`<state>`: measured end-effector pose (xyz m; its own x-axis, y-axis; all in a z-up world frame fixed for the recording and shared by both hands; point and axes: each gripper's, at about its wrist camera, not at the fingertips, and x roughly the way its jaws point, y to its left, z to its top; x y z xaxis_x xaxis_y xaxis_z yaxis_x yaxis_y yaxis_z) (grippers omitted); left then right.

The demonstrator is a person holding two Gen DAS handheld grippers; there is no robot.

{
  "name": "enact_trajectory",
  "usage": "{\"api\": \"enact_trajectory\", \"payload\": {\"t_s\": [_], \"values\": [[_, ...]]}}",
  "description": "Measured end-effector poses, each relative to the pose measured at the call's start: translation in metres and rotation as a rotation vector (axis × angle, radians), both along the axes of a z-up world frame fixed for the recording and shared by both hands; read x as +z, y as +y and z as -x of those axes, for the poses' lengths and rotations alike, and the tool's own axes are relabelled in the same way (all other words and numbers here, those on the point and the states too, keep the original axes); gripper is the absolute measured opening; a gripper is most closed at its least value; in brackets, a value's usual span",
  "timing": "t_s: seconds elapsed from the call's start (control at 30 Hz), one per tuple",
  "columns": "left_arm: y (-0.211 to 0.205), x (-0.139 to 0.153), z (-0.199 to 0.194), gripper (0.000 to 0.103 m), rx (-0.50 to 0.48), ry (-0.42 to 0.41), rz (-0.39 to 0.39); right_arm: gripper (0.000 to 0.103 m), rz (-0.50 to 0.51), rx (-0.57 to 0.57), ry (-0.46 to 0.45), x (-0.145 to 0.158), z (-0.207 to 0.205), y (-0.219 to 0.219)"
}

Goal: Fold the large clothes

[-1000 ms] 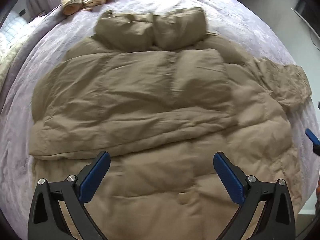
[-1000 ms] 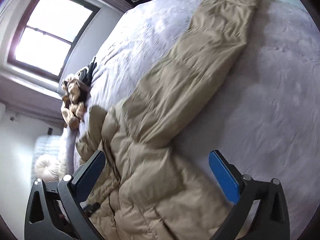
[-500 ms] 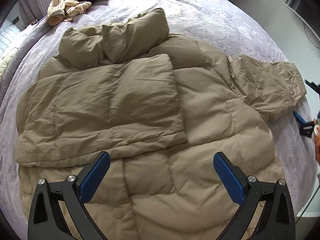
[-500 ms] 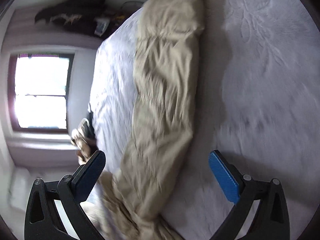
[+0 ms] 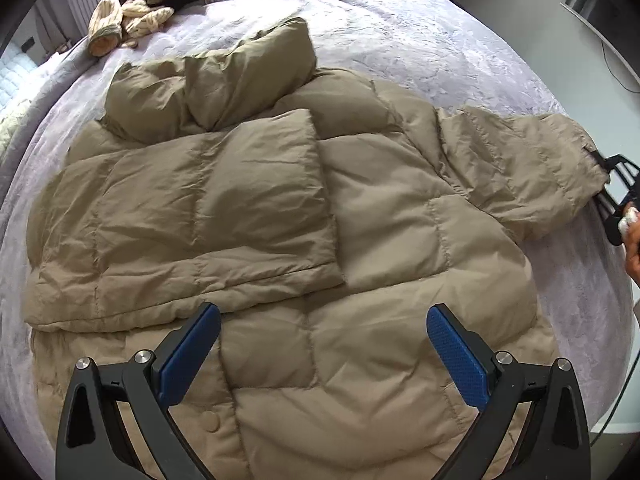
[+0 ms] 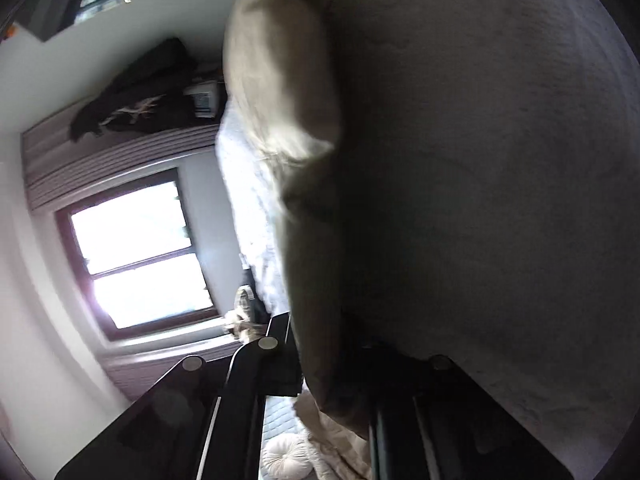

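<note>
While the tan puffer jacket (image 5: 320, 240) lies spread flat across the middle of the bed (image 5: 440, 40), its left sleeve (image 5: 192, 216) is folded inward over the chest panels, and its collar (image 5: 208, 84) points toward the far edge of the bed. The right sleeve (image 5: 520, 168) extends outward toward the right edge of the bed, with its cuff at that edge.

The left tool (image 5: 323, 354) hovers above the lower hem of the jacket with its blue-padded fingers (image 5: 188, 356) spread wide apart, touching no fabric.

The right tool (image 5: 616, 196) appears at the right edge of the left wrist view, at the cuff of the right sleeve. In the right wrist view, the right tool (image 6: 332, 360) is pressed together on the sleeve (image 6: 312, 280), with sleeve fabric running between its dark fingers. This view is blurred and partly dark.

A pile of striped and dark clothing (image 5: 160, 4) rests near the far left corner of the bed, well apart from the jacket. A window (image 6: 136, 248) is visible on the wall in the right wrist view.
</note>
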<state>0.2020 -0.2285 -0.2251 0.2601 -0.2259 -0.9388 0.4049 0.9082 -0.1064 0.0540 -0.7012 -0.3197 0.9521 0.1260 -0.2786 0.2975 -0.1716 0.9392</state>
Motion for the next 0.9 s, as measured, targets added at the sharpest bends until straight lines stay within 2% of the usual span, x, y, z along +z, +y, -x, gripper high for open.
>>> {"api": "enact_trajectory", "payload": {"t_s": [0.13, 0.23, 0.4, 0.5, 0.6, 0.73, 0.83, 0.9], "values": [[0.022, -0.004, -0.006, 0.103, 0.035, 0.035, 0.019, 0.008, 0.098, 0.091, -0.131, 0.034, -0.014, 0.013], [0.041, -0.002, -0.009, 0.103, 0.077, 0.011, 0.015, 0.007, 0.200, 0.197, -0.192, 0.071, -0.031, 0.034], [0.080, 0.011, -0.019, 0.103, 0.131, -0.056, 0.018, 0.008, 0.363, 0.350, -0.267, 0.131, -0.067, 0.095], [0.104, 0.019, -0.026, 0.103, 0.152, -0.100, 0.008, 0.008, 0.484, 0.453, -0.267, 0.161, -0.097, 0.150], [0.138, 0.026, -0.036, 0.103, 0.182, -0.131, -0.001, 0.008, 0.652, 0.572, -0.212, 0.179, -0.126, 0.220], [0.182, 0.029, -0.049, 0.103, 0.231, -0.139, -0.011, 0.008, 0.869, 0.752, -0.078, 0.170, -0.164, 0.320], [0.212, 0.026, -0.054, 0.103, 0.271, -0.138, -0.013, 0.008, 1.056, 0.902, 0.118, 0.132, -0.189, 0.405], [0.226, 0.023, -0.055, 0.103, 0.284, -0.134, -0.015, 0.008, 1.092, 0.965, 0.177, 0.103, -0.200, 0.434]]}}
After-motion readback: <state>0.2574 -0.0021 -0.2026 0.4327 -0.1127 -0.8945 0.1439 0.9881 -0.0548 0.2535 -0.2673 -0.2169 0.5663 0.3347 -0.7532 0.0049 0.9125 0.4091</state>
